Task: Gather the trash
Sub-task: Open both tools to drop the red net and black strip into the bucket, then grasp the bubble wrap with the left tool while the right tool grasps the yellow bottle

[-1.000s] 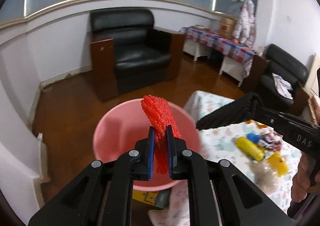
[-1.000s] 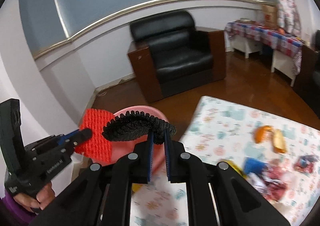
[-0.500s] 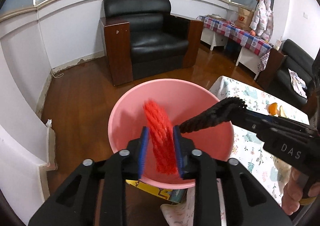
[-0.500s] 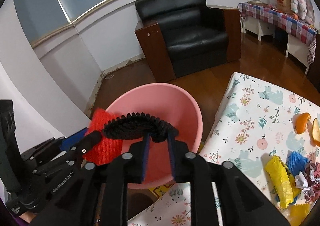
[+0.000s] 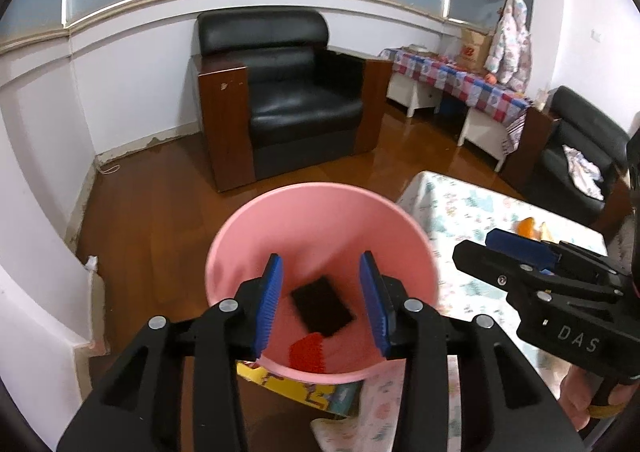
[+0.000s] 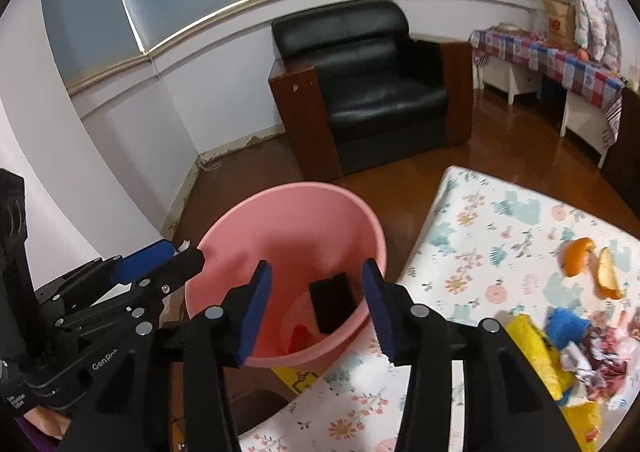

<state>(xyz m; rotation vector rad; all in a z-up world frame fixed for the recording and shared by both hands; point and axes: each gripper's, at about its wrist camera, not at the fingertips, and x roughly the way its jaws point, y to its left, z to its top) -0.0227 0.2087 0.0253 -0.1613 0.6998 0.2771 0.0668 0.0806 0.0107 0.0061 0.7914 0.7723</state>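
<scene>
A pink bucket (image 5: 320,188) (image 6: 288,192) stands on the floor beside the floral-clothed table (image 6: 480,236). At its bottom lie a black scouring pad (image 5: 323,311) (image 6: 332,302) and a red one (image 5: 307,352) (image 6: 300,332). Above the bucket my left gripper (image 5: 321,264) (image 6: 184,256) has its jaws opening, with nothing between them. Over the rim beside it, my right gripper (image 6: 317,268) (image 5: 492,248) also has its jaws opening and empty. On the table lie orange peel (image 6: 578,262), a yellow wrapper (image 6: 532,340), a blue scrap (image 6: 566,326) and crumpled wrappers (image 6: 600,348).
A black armchair (image 5: 296,100) stands against the far wall across the wooden floor. A low table with a checked cloth (image 5: 460,84) and a second armchair (image 5: 580,148) are at the right. A yellow printed item (image 5: 280,380) lies under the bucket's near edge.
Both grippers opened. The red pad dropped from the left one and the black pad from the right one into the bucket. The right gripper came lower over the bucket.
</scene>
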